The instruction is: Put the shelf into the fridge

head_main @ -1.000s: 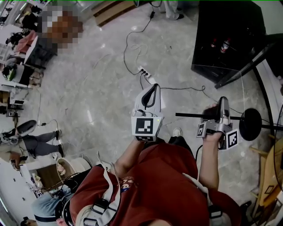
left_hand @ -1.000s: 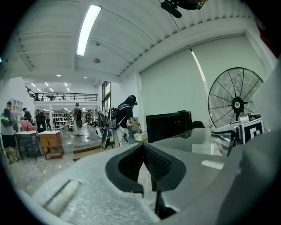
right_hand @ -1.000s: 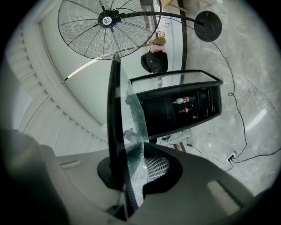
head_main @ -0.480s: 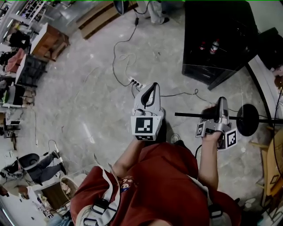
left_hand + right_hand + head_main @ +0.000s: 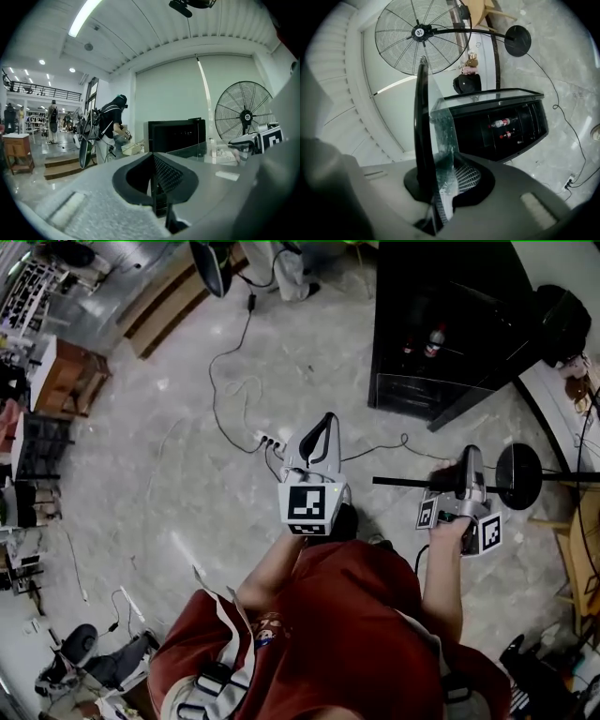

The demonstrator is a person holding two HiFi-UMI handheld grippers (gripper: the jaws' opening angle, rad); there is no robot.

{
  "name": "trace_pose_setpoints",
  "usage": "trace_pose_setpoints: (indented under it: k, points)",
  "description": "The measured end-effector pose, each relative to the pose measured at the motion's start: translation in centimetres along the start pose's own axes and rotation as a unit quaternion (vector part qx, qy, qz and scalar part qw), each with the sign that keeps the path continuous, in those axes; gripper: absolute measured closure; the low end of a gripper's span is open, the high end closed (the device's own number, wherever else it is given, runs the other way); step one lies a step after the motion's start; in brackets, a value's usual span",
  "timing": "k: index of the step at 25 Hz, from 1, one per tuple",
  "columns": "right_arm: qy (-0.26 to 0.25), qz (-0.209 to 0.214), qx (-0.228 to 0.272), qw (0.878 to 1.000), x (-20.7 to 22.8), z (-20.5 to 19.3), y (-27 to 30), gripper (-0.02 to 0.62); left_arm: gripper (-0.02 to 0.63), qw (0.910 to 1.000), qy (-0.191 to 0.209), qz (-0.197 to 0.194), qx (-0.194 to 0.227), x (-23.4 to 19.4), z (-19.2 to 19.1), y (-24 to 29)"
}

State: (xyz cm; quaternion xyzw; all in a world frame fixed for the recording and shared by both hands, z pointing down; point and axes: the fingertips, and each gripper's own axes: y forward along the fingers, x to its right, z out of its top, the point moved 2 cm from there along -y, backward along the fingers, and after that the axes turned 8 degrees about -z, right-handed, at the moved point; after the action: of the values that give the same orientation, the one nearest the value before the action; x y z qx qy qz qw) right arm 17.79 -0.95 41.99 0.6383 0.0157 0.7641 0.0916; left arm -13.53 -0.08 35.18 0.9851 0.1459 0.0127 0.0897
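A pale, glossy floor (image 5: 169, 456) with marble veining fills most of the head view, and its left half and centre lie open. Wooden steps (image 5: 169, 301) sit at the upper left, and dark furniture crowds the left edge. At the upper right stands the fridge (image 5: 441, 324), a black box whose dark inside shows two bottles (image 5: 433, 337) (nothing else in there can be made out). A band of bare floor separates it from the person (image 5: 347, 634), who wears a red shirt at the lower centre. That band is crossed only by thin black cables (image 5: 230, 381) running to a white power strip (image 5: 267, 440). The pedestal fan (image 5: 518, 476) shows its round black base at the right edge, close beside the right hand.

The shelf (image 5: 440, 140) is a clear glass pane with a black strip along one edge. It is held in the right tongs (image 5: 440, 183), whose ribbed pads are clamped narrow on the pane just beside that strip. In the head view the strip runs leftward from the tongs at right of centre, well apart from the fridge. The left tongs (image 5: 153, 161), at the centre of the head view, are pressed together with nothing between them.
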Motion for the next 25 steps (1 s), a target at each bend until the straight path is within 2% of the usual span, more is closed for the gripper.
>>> trace_pose_setpoints:
  k: [6,15,25]
  points:
    - [-0.011,0.002,0.043,0.999,-0.4,-0.8,2.7,0.569,0.600,0.9990,-0.003,-0.044,-0.003,-2.8,0.2,4.4]
    - [0.012,0.006,0.077,0.997,0.9,-1.8,6.6,0.569,0.600,0.9945,-0.002,-0.105,-0.008,-4.5,-1.0,9.7]
    - [0.003,0.019,0.089,0.996,1.0,0.0,11.0,0.569,0.600,0.9918,0.004,-0.125,-0.024,-3.4,-2.0,14.4]
